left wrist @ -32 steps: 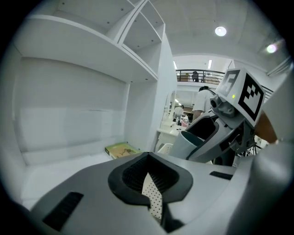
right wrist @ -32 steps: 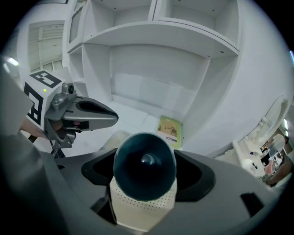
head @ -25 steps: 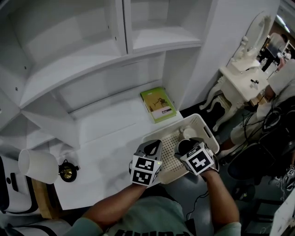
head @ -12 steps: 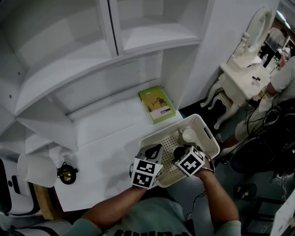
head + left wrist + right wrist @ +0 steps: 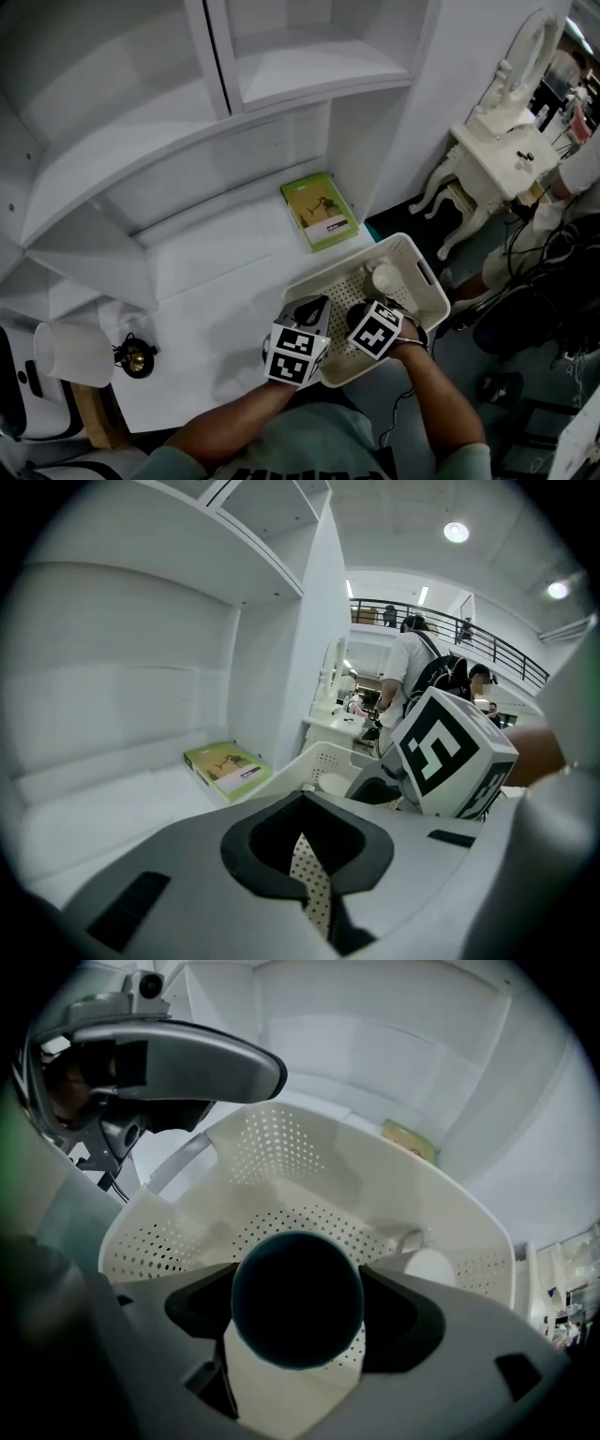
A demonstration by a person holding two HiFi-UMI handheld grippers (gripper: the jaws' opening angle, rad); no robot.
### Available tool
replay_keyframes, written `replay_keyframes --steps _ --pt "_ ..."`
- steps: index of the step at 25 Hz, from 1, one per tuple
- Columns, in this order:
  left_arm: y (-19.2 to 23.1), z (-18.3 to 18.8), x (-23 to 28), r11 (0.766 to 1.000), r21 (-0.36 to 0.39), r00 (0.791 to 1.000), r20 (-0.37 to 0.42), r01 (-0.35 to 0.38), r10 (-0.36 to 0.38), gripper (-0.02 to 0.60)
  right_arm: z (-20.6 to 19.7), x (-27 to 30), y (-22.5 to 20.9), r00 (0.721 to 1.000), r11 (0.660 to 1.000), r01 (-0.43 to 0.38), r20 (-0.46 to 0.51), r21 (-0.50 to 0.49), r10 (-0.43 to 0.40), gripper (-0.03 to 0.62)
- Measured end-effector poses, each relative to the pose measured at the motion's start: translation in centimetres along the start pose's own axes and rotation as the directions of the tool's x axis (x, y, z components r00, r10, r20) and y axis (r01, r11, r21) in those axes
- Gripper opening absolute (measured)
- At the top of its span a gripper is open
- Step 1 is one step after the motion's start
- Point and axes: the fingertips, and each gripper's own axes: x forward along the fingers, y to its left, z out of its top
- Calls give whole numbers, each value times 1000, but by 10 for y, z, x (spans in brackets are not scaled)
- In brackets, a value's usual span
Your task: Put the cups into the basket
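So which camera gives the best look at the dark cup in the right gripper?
The right gripper view: the dark cup fills the middle, clamped by the right gripper over the basket. The head view shows only a dark sliver beside the marker cube; the left gripper view does not clearly show it.

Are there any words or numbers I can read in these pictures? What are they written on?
Nothing here can be read.
Green book: small dark print on the cover's white band, too small to read.
Shirt: white letters cut off by the bottom edge, cannot be read.
Left marker cube and right marker cube: only black-and-white square patterns, not letters or numbers.
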Motion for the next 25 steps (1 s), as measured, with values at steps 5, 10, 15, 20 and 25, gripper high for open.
replay_keyframes --steps 5,10,15,20,25 --pt "1 0 4 1000 -8 1000 0 8 -8 6 -1 1 0 1000 1000 -15 -13 -21 15 382" --pt "1 0 5 1000 -14 1000 0 15 -15 8 -9 1 0 1000 1000 -14 -28 -24 14 383" --pt "1 1 5 1000 -16 1000 2 18 -18 8 -12 -1 0 999 1000 -13 -32 -15 12 383" --pt "-2 3 1 1000 -12 1000 9 22 -22 8 -14 -4 4 1000 1000 -21 -22 -4 21 383" --pt "-4 3 -5 1000 -14 1000 16 24 -24 8 -16 -3 5 999 1000 -3 -34 -4 3 383"
